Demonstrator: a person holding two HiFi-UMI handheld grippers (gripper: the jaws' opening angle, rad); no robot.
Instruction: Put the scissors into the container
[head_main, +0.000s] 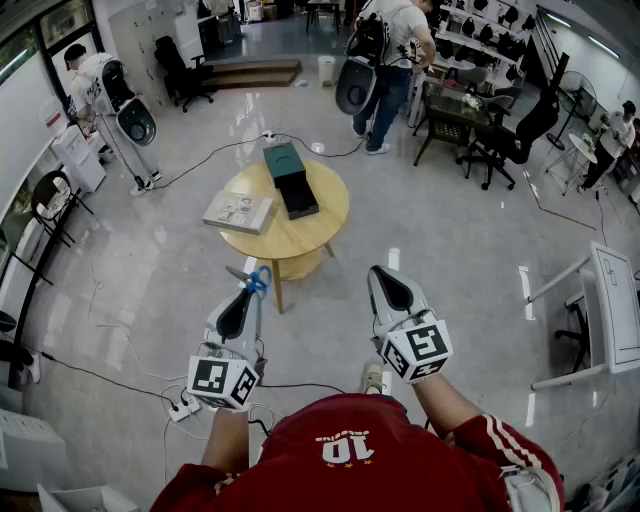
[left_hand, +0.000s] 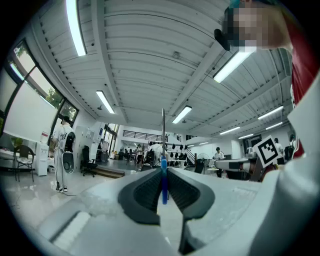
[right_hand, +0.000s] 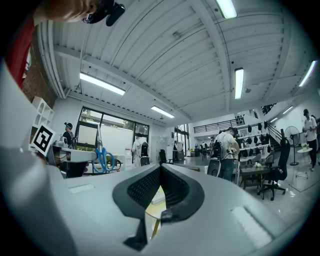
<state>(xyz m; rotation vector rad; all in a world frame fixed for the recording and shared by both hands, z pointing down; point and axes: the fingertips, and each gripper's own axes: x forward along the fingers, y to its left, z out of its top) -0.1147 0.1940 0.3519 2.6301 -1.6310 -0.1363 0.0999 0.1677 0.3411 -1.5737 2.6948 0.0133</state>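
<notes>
The scissors have blue handles and are held off the table, in front of its near edge. My left gripper is shut on them. In the left gripper view a blue handle sits pinched between the pads and the blade points straight up. My right gripper hangs beside it, shut with nothing in it. In the right gripper view the scissors show at the left. The container, a black box with a green lid lying beside it, rests on the round wooden table.
A book lies on the table's left side. A cable and a power strip run over the floor near my feet. People with backpacks stand at the far left and far right, and office chairs and desks line the right.
</notes>
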